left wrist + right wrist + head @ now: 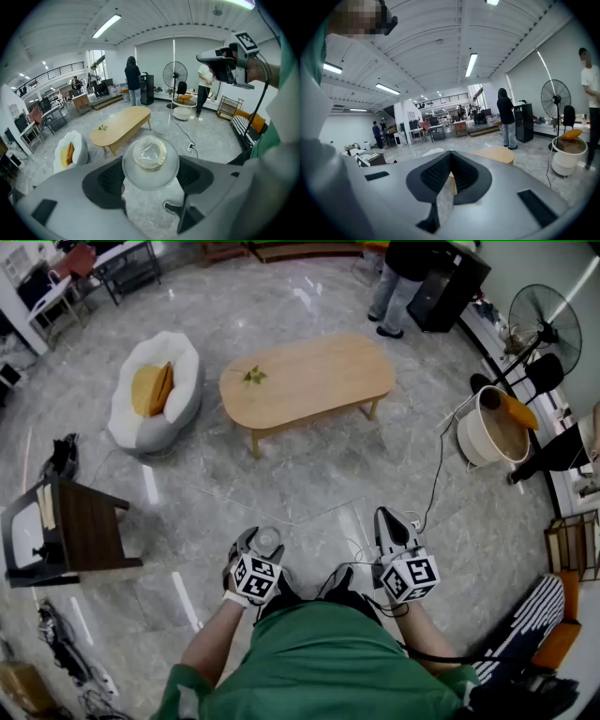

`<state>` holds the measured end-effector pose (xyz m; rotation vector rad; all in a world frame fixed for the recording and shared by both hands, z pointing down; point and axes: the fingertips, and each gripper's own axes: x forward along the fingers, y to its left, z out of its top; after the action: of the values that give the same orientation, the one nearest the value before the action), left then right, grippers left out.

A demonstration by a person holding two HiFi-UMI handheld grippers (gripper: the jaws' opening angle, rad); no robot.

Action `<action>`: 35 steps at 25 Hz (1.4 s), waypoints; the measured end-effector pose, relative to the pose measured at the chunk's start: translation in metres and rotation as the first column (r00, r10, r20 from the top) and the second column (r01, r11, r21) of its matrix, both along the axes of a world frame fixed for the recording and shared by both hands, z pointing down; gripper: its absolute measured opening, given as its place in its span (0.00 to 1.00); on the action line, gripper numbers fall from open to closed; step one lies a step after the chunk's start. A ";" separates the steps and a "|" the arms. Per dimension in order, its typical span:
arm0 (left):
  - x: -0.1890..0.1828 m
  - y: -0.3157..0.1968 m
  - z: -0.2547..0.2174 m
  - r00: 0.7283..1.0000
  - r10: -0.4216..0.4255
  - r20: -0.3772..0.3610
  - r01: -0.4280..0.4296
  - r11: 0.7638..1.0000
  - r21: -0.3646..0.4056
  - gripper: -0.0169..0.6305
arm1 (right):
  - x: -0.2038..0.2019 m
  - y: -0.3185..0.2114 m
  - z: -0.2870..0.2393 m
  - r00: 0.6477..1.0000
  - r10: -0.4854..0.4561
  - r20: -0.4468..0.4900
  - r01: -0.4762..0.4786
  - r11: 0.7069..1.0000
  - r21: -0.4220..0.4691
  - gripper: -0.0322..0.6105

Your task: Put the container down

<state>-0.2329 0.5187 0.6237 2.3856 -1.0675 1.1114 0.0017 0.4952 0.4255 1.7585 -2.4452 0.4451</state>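
A clear round container [269,540] with a pale lid [150,153] sits between the jaws of my left gripper [262,546], whose pads press on its two sides [150,177]. I hold it low in front of my body, above the grey marble floor. My right gripper [392,521] hovers beside it to the right, jaws meeting at the tips [450,155], with nothing seen held. The right gripper also shows at the upper right in the left gripper view [227,61].
A light wooden coffee table [307,381] stands ahead, with a white armchair [155,390] to its left. A dark side table [80,531] is at the left. A white bucket [492,432], a fan [544,324] and a floor cable [436,474] are at the right. A person [398,282] stands beyond.
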 end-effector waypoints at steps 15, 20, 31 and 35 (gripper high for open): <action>-0.028 -0.006 -0.031 0.999 0.026 -0.037 -0.025 0.999 0.042 0.55 | -0.020 0.016 -0.033 0.998 0.064 0.013 -0.065 0.995 0.071 0.07; -0.020 -0.021 -0.030 0.997 0.062 -0.048 -0.061 0.998 0.021 0.55 | -0.025 0.012 -0.028 0.998 0.054 0.021 -0.055 0.997 0.044 0.07; 0.022 -0.084 -0.051 1.000 -0.001 -0.028 0.001 1.000 0.012 0.55 | 0.008 -0.075 -0.026 0.998 -0.032 0.053 0.028 0.997 0.068 0.07; 0.054 -0.120 -0.059 0.996 -0.061 -0.063 0.061 0.998 -0.003 0.55 | 0.035 -0.121 -0.027 0.993 -0.090 0.075 0.084 0.993 0.079 0.07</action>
<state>-0.1784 0.3983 0.5648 2.3544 -1.1106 1.0084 0.0370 0.3738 0.3986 1.6837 -2.6147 0.4268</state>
